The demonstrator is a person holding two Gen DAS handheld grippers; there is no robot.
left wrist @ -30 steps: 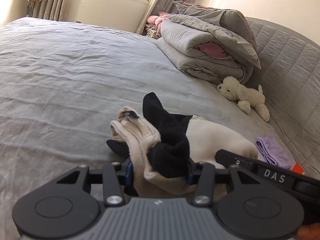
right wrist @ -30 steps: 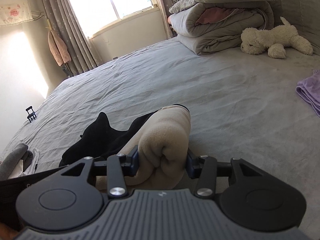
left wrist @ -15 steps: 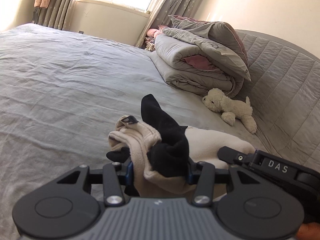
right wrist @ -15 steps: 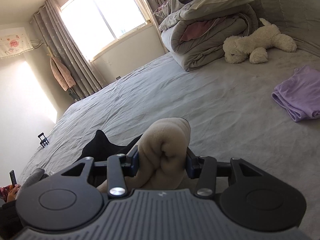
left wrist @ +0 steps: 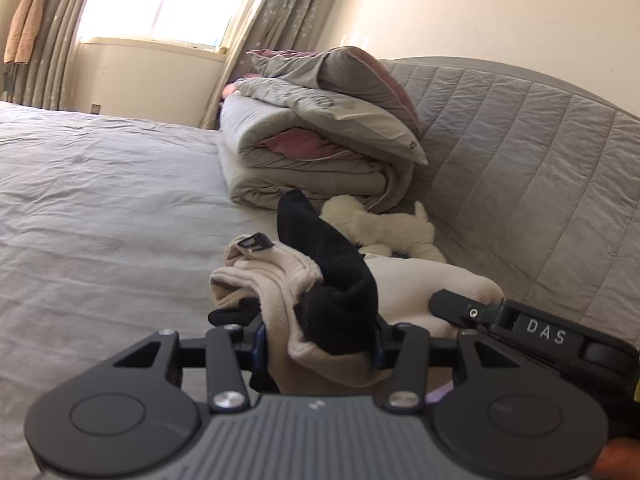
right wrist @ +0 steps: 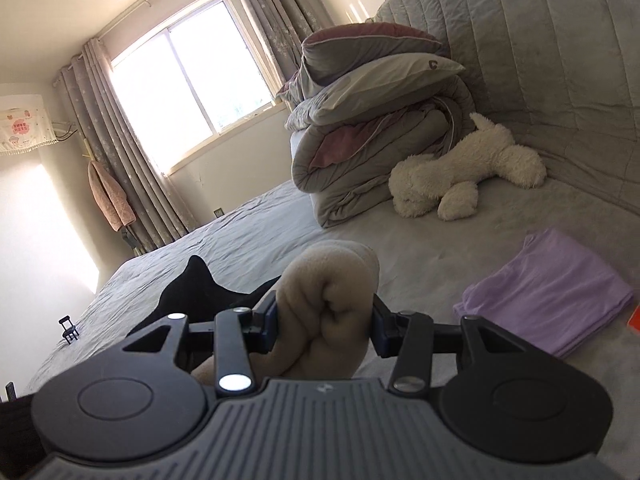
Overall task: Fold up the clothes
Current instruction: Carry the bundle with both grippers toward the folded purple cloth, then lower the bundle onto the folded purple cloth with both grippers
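A cream and black fleece garment (left wrist: 280, 280) is bunched up and held off the grey bed (left wrist: 100, 208) between both grippers. My left gripper (left wrist: 318, 346) is shut on one end, where cream fleece and a black part (left wrist: 336, 280) stick up. My right gripper (right wrist: 324, 328) is shut on a thick roll of the cream fleece (right wrist: 328, 292); a black part (right wrist: 192, 292) hangs to its left. The right gripper's black body (left wrist: 540, 332) shows at the right of the left wrist view.
A folded purple cloth (right wrist: 560, 300) lies on the bed to the right. A white plush dog (right wrist: 460, 172) lies by a stack of folded grey quilts (right wrist: 360, 128) against the padded headboard (right wrist: 540, 60). Window and curtains (right wrist: 184, 88) stand beyond the bed.
Both grippers have lifted and tilted upward with the garment and swung toward the headboard. The quilts, plush dog and purple cloth look nearer. Both grips are unchanged.
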